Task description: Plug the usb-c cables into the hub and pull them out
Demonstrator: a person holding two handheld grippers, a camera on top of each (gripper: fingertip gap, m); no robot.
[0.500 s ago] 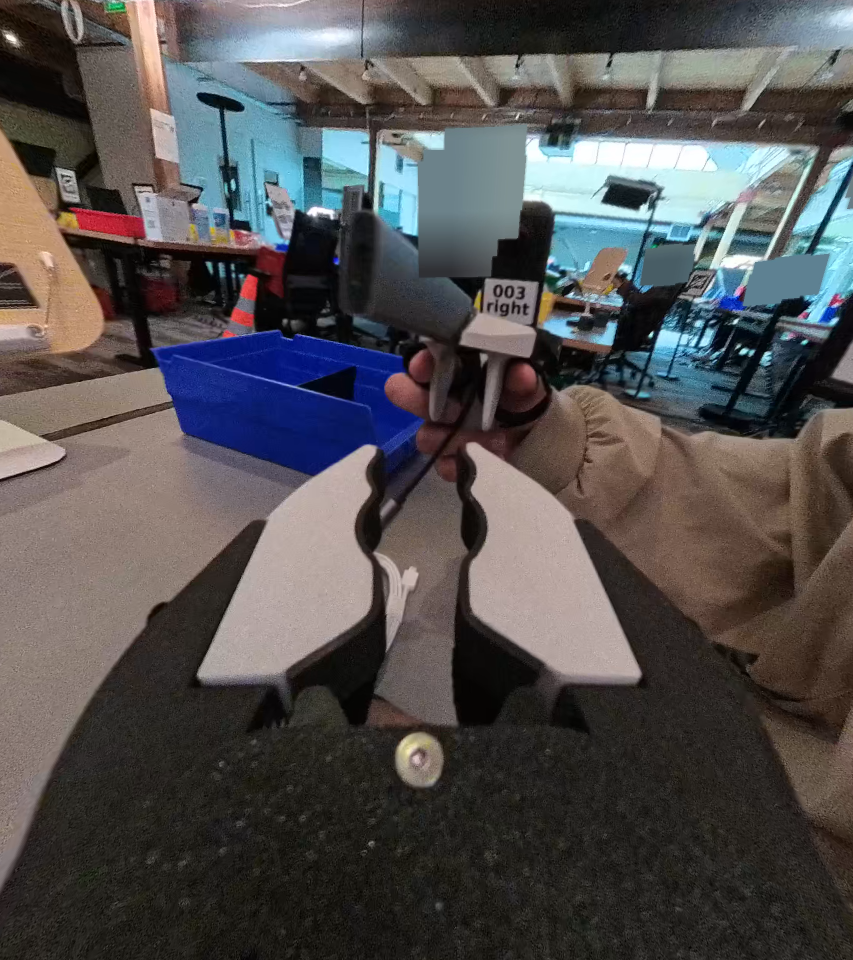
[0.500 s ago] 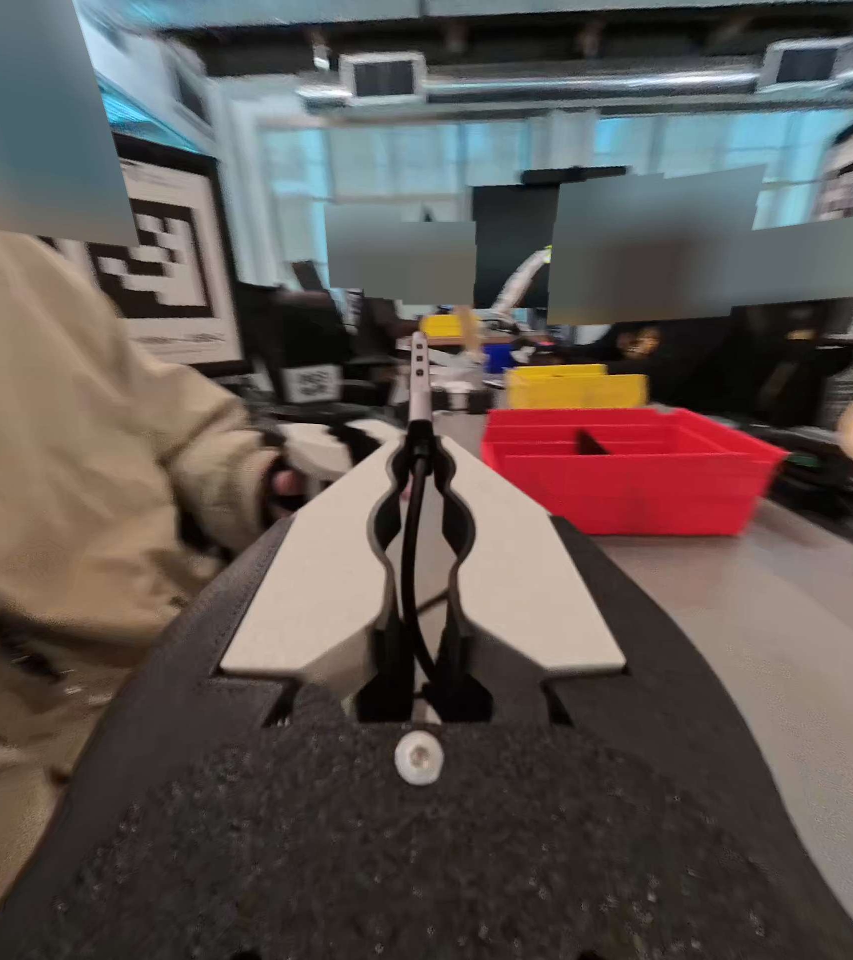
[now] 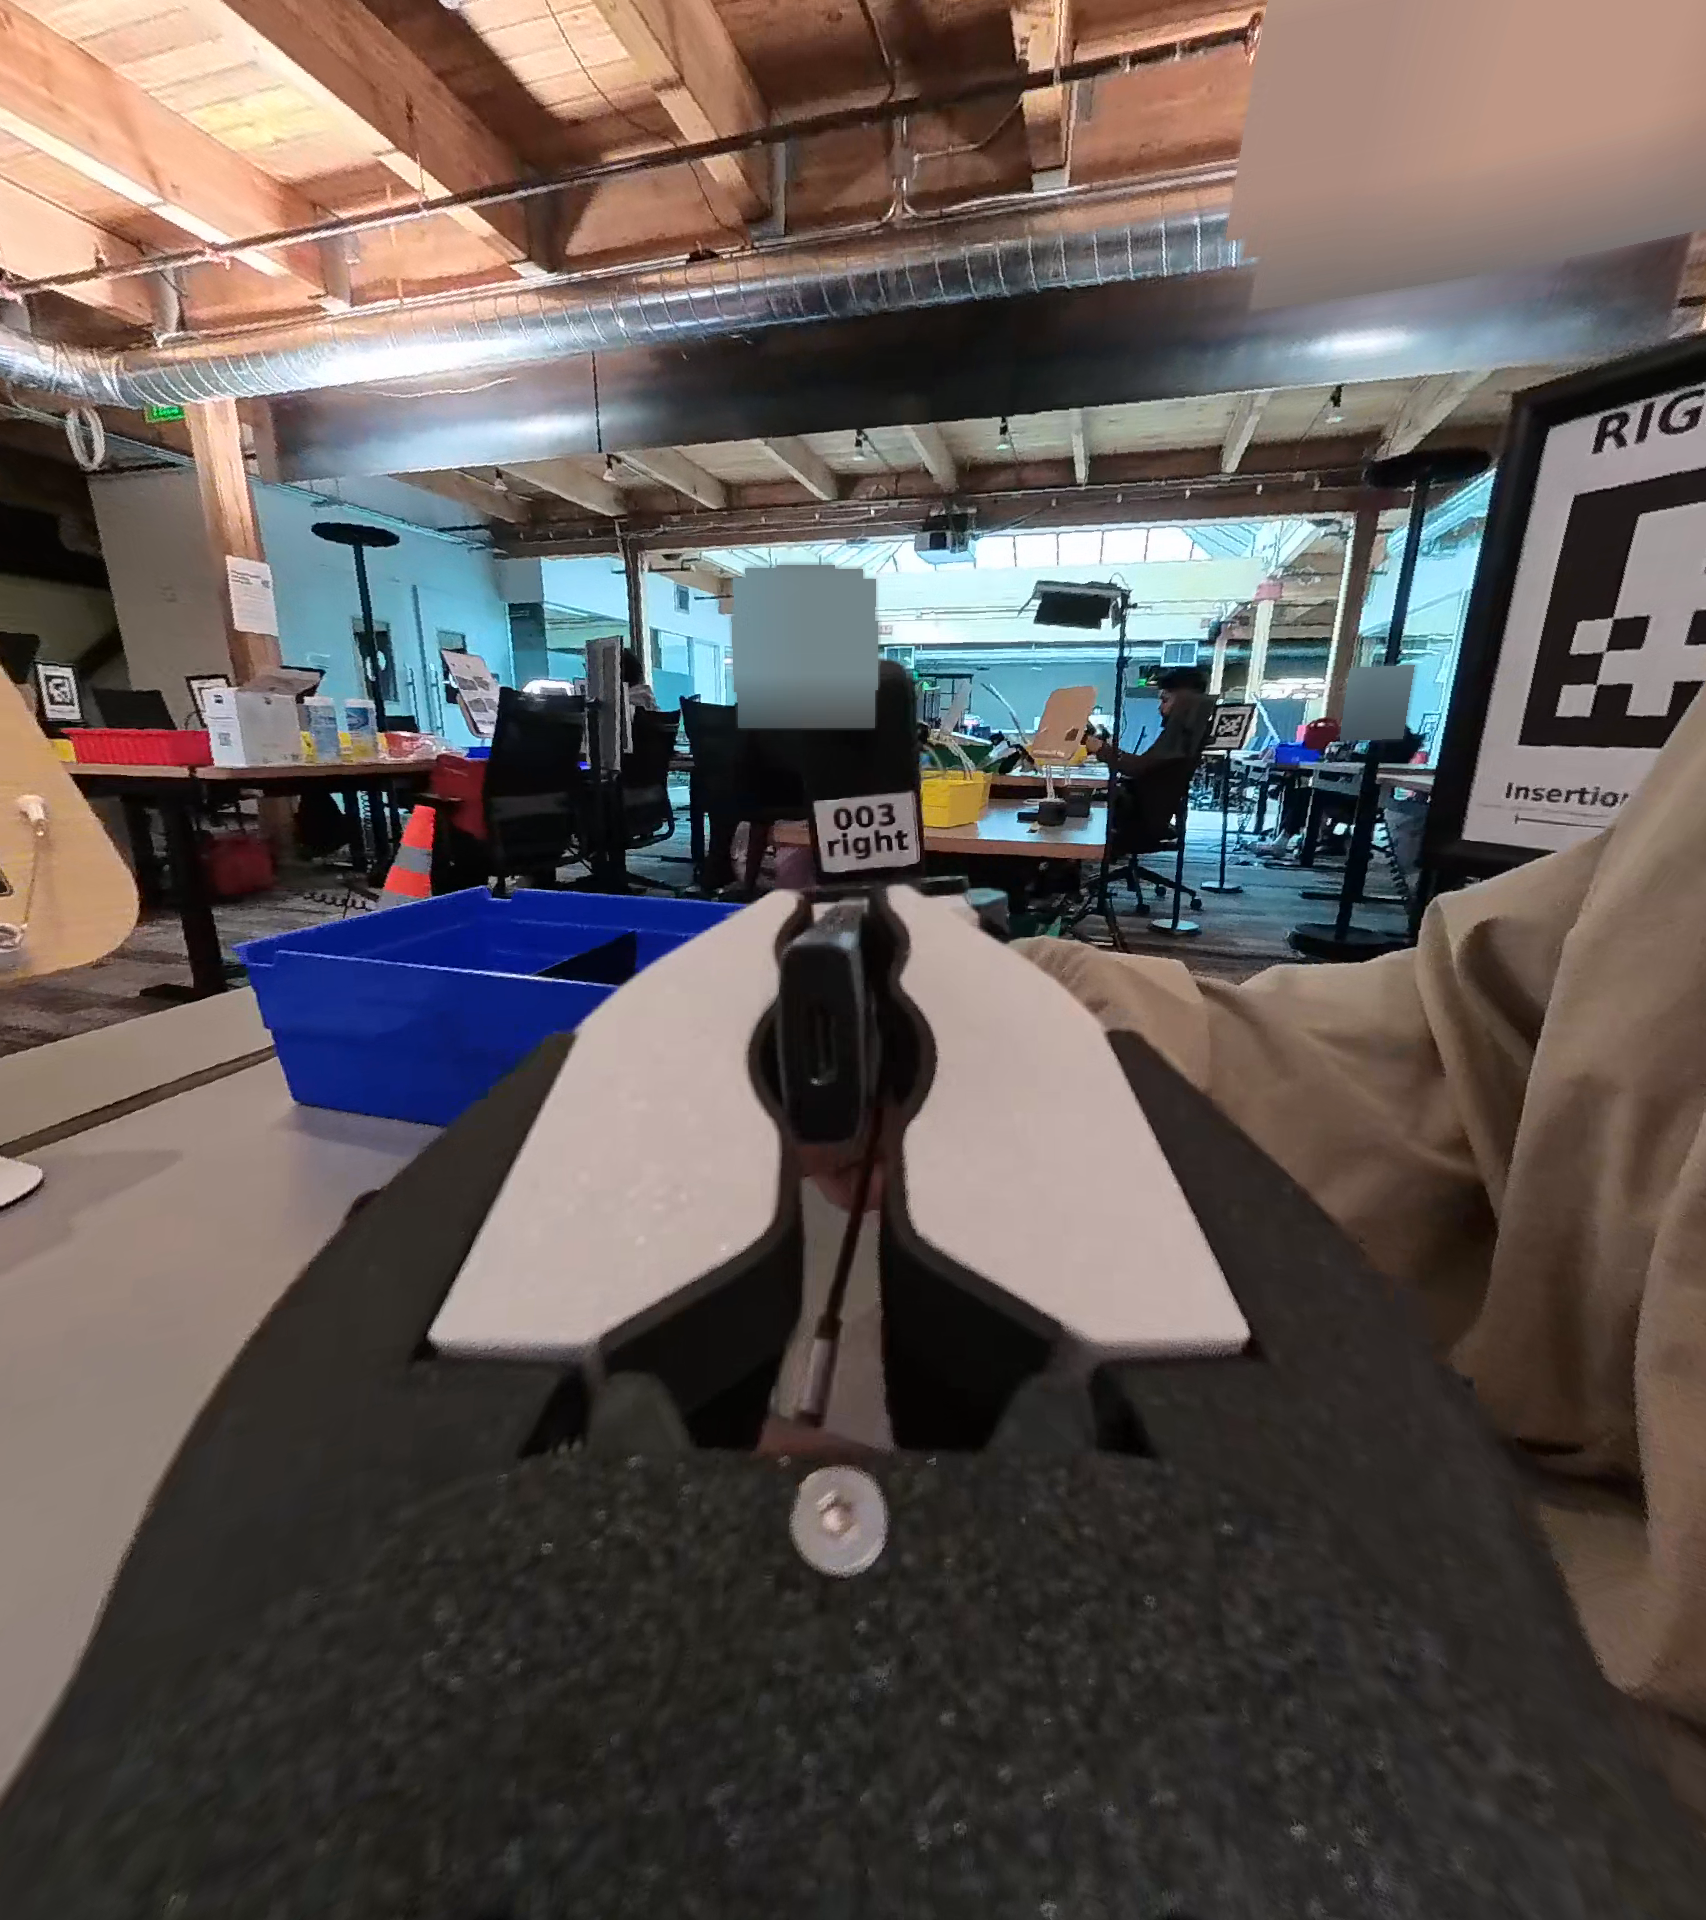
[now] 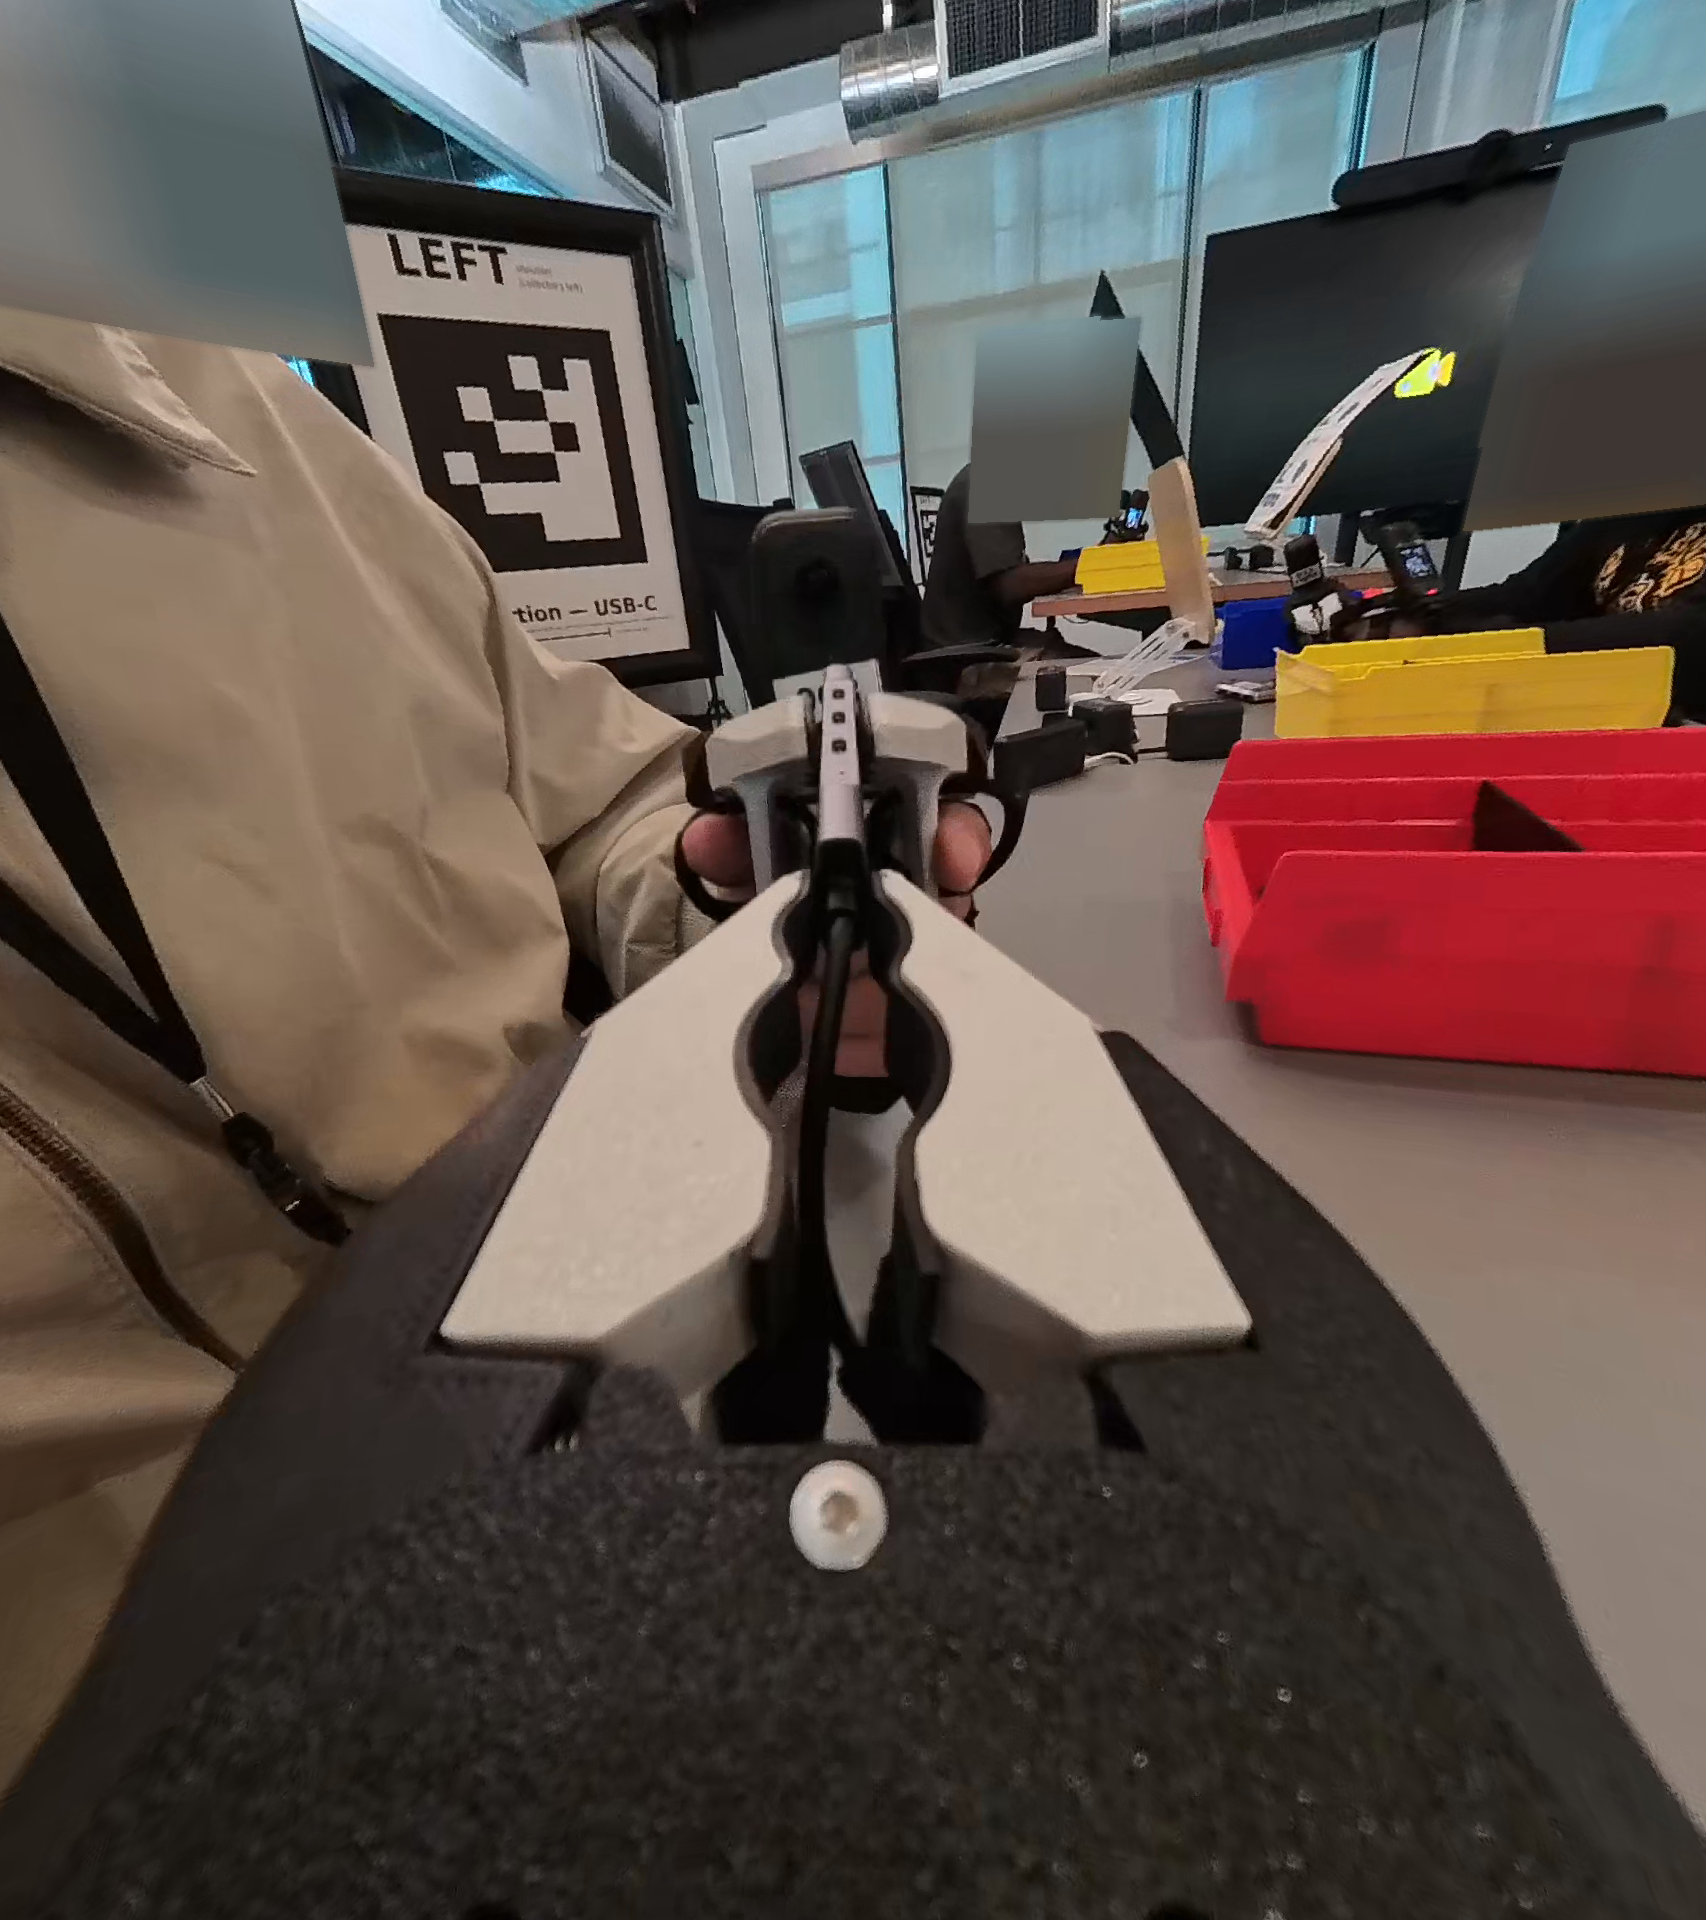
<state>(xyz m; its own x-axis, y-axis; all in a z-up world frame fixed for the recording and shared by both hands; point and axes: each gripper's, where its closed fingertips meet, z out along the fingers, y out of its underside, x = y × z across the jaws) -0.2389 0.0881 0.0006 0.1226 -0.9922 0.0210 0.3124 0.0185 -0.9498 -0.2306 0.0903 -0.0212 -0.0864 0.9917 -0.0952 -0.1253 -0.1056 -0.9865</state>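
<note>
Clamping hub (image 3: 826, 1023) edge-on at 12 o'clock, left gripper (image 3: 841, 909) steadies it while right gripper (image 4: 836, 883), opposite, pinches black cable (image 4: 813, 1091) at hub's end, likely aligning for insertion.

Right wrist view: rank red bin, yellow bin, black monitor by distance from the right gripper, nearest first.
From the right gripper:
1. Red bin, on the table to the right, nearest.
2. Yellow bin, directly behind the red one.
3. Black monitor, upper right background, farthest.
</note>
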